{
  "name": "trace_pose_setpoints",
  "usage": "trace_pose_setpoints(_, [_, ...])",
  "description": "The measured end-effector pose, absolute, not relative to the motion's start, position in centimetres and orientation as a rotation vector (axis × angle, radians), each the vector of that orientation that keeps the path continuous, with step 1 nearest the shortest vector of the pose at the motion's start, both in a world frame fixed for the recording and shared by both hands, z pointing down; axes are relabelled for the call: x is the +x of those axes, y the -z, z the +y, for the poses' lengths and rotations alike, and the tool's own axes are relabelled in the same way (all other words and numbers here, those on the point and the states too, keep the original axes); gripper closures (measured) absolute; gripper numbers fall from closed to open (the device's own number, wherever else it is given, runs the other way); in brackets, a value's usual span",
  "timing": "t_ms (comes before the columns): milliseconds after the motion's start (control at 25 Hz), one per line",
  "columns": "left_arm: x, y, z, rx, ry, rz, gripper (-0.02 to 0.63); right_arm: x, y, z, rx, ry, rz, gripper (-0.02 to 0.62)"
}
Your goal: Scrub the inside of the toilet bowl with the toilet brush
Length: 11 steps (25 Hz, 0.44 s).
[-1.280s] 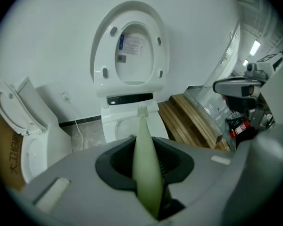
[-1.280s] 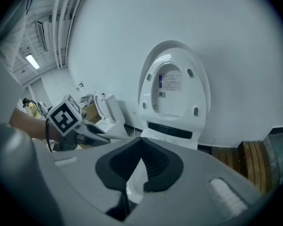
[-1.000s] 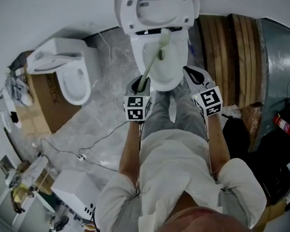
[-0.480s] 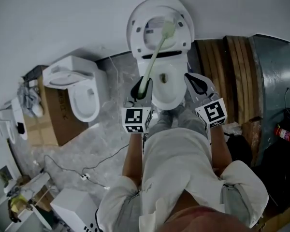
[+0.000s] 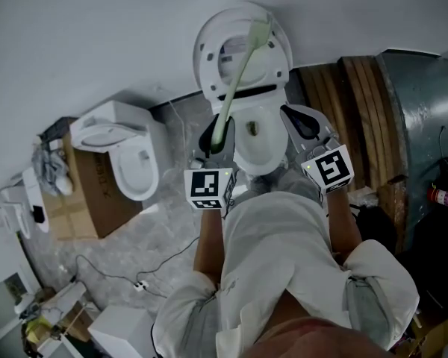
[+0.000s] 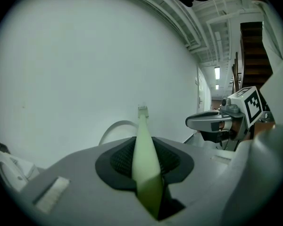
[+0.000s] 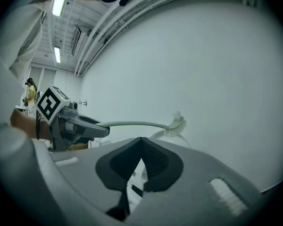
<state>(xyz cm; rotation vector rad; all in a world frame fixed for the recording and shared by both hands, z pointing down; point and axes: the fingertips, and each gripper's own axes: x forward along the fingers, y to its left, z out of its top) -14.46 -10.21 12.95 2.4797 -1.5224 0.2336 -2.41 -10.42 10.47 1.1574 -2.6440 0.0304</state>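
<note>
Left gripper (image 5: 215,136) clamps the brush (image 5: 237,77) by its handle, head up against the lid (image 5: 207,58) above the bowl (image 5: 275,119), so tip it down firmly onto the inner wall, while right gripper (image 5: 302,125) hangs closed and empty beside the rim.

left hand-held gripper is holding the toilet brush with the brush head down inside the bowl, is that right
Not quite. The left hand-held gripper does hold the toilet brush, but the brush head is not inside the bowl. It is up in front of the raised lid, above the bowl. The head view shows this.
</note>
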Motion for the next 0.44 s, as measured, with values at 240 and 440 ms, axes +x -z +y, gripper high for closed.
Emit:
trace_pose_setpoints(240, [-14.89,-12.73,-10.46,2.485,-0.223,-1.520,0.497,-2.81,-10.46,-10.33,1.161,-0.020,-2.623,0.594])
trace_pose_setpoints(440, [-15.39,-12.12,-10.78,2.514,-0.206,-1.537,0.497,-2.45,-11.01,-10.28,1.199,-0.039,-2.599,0.594])
